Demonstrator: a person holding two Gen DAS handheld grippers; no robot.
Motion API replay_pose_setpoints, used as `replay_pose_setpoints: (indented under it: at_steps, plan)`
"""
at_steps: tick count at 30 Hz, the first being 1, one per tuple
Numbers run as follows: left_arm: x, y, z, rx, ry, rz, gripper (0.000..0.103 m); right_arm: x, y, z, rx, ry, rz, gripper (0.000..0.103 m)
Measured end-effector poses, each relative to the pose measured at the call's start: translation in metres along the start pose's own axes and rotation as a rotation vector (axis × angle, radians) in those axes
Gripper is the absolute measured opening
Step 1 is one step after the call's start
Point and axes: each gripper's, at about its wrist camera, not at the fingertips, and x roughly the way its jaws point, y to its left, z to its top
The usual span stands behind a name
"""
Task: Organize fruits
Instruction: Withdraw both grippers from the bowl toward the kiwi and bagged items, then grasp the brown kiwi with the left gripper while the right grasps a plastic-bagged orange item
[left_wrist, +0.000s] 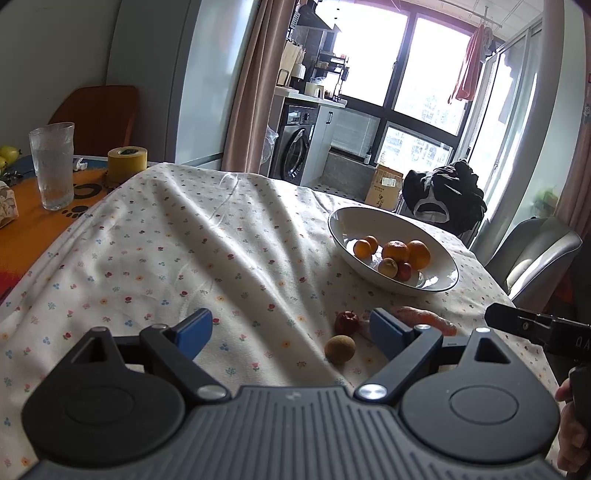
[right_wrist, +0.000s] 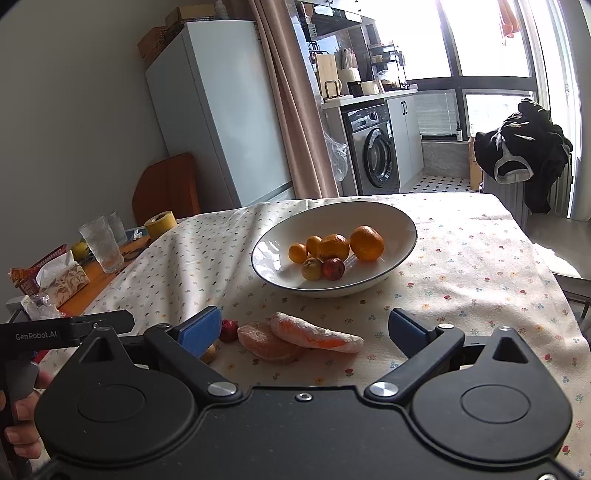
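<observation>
Hovering with jaws apart, the left gripper (left_wrist: 291, 332) and right gripper (right_wrist: 304, 330) face loose fruit: a kiwi (left_wrist: 340, 349), red fruit (left_wrist: 346, 322) and peeled segments (right_wrist: 314, 336) lying near the bowl (right_wrist: 399, 221) of oranges (right_wrist: 366, 243). "GenRobot.AI" marks the left tool.

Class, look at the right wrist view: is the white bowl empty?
No, the white bowl holds several pieces of fruit, among them an orange and a small red fruit.

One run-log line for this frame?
left tool open | right tool open | six fruits in bowl | kiwi, peeled orange pieces on tablecloth
</observation>
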Motion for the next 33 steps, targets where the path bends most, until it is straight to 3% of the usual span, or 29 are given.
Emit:
replay_pose_setpoints:
  at_steps: [15,21,24,28,33]
  plan:
    - [0.024,-0.022,-0.011,0.096,0.063,-0.045,0.094,0.015,-0.008,-0.015,-0.017,0.051,0.009,0.100]
    - [0.037,-0.026,-0.013,0.082,0.080,-0.037,0.092,0.021,-0.013,-0.018,-0.022,0.058,0.012,0.100]
    - [0.042,-0.027,-0.013,0.081,0.079,-0.042,0.083,0.022,-0.017,-0.019,-0.027,0.056,0.012,0.098]
    - [0.049,-0.029,-0.013,0.074,0.091,-0.052,0.060,0.027,-0.022,-0.017,-0.020,0.057,0.016,0.094]
    - [0.058,-0.034,-0.014,0.075,0.099,-0.062,0.051,0.033,-0.027,-0.013,-0.017,0.052,0.021,0.092]
